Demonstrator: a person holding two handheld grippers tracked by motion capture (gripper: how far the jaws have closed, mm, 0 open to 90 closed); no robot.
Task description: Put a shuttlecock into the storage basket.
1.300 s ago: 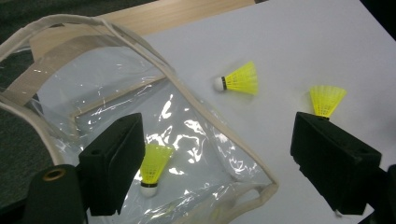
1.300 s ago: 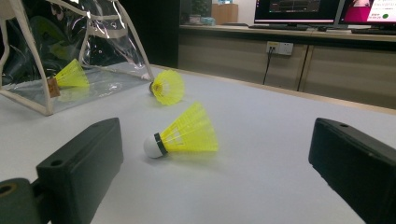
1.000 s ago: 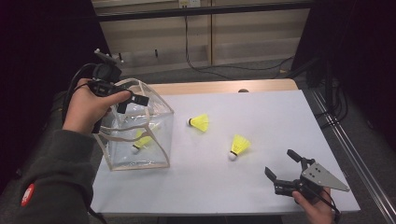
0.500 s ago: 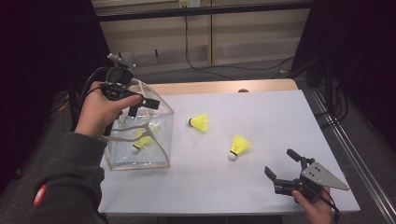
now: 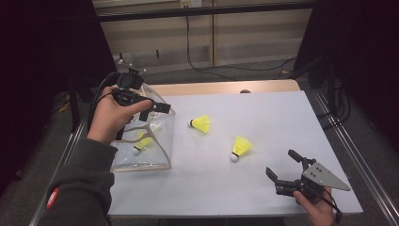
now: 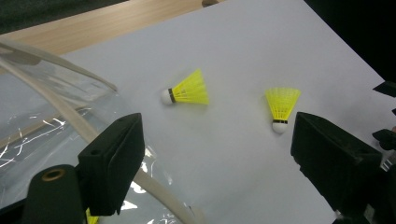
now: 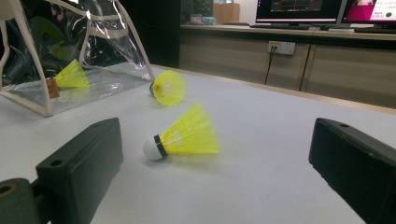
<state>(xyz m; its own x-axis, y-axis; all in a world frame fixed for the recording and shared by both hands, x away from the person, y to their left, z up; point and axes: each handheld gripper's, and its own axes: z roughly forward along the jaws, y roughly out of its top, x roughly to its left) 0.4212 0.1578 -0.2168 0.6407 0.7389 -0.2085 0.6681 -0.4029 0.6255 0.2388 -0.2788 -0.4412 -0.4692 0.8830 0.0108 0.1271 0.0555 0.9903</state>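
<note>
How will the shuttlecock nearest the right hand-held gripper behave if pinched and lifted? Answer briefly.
The shuttlecock probably weighs very little: its skirt is thin yellow mesh. That skirt likely dents under a hard pinch. Lying on its side, nudged, it would likely roll in a curve around its round white tip.

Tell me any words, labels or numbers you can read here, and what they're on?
None can be read.
Red patch on the person's sleeve: too small to tell if it bears text.
Screens behind the table: writing too blurred to read.
Shuttlecocks, clear bag: no print visible.
</note>
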